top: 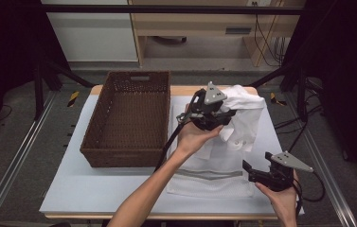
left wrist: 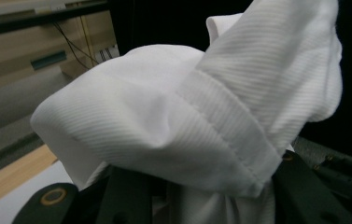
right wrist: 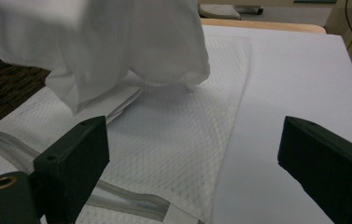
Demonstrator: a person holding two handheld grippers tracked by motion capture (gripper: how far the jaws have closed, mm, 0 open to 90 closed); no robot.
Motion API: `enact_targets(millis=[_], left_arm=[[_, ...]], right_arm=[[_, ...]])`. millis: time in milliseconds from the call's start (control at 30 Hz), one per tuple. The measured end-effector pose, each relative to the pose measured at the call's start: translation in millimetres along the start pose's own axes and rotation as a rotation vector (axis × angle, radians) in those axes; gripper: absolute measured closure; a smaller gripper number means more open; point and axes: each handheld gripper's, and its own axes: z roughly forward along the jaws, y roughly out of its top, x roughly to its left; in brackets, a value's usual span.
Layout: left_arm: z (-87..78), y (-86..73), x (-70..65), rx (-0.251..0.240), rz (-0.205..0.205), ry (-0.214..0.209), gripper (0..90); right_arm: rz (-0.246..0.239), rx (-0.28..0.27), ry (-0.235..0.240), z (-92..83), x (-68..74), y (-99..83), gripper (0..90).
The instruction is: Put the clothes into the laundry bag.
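left gripper [top: 223,115] just right of wicker basket [top: 129,118], jaws clamped on white shirt [top: 242,118], bunch lifted off table, lower part draping onto mesh laundry bag [top: 211,182]. bag flat on white table [top: 72,189], right of basket. right gripper [top: 256,172] well right of basket, jaws spread wide, empty, above bag's right edge.

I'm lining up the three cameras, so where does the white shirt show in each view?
High view: the white shirt is right of centre, bunched in the left tool, above the mesh bag.
Left gripper view: it spans the middle, draped over the jaws.
Right gripper view: upper left, hanging above the bag.
Shared landmark: the mesh bag on the table.
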Motion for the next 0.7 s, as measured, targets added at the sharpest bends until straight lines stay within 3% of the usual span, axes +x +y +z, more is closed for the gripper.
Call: enact_targets(millis=[167,300,367,400,567,700], left_arm=[[19.2,-24.9,-3.8,0.052,0.000,-0.018,63.0],[33.6,-47.9,-2.6,0.101,-0.013,-0.019,59.4],[40.6,-58.8,-1.9,0.132,-0.008,-0.017,58.3],[43.3,-63.9,-1.7,0.144,-0.008,-0.017,55.9],[54.1,-89.3,-0.8,0.189,-0.014,-0.027,50.5],[60.8,-109.1,-1.0,0.241,-0.007,-0.019,48.7]], right_arm=[[0.002,-0.009,-0.025,-1.4,-6.8,-2.1,13.6],[-0.040,-0.014,-0.100,-0.2,-10.1,-5.2,18.7],[-0.043,-0.018,-0.111,0.5,-10.7,-5.9,18.4],[-0.019,-0.003,-0.114,0.2,-12.6,-5.8,16.7],[-0.008,-0.031,-0.097,-6.3,-15.2,-3.6,16.8],[0.028,-0.081,-0.047,-16.5,-15.3,1.9,17.9]])
